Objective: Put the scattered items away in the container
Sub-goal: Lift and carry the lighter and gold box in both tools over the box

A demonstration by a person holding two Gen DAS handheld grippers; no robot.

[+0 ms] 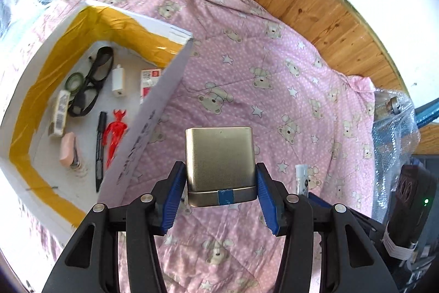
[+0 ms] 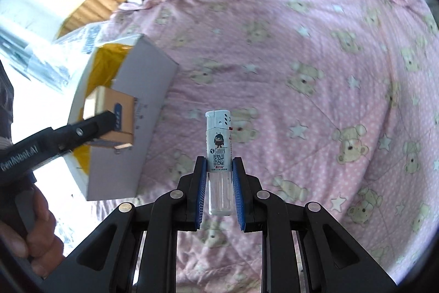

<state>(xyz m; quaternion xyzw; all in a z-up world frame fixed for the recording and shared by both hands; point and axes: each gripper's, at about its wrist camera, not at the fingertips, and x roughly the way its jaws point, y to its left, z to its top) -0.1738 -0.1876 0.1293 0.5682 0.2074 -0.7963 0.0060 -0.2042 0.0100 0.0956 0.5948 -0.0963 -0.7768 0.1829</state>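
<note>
Box (image 2: 142, 89) interior mostly hidden, blurred.

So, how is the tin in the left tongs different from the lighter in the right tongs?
The tin is wide and boxy; the lighter is slim and tall. The tin is plain gold metal with a strip of blue tape; the lighter is white with printing and a clear lower body. The left tongs stand wide around the tin; the right tongs stand narrow. Both are held above the pink quilt.

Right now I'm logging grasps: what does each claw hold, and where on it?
Left claw grips the gold metal tin by its two sides near the lidded end. Right claw holds the white lighter at its clear lower body.
</note>
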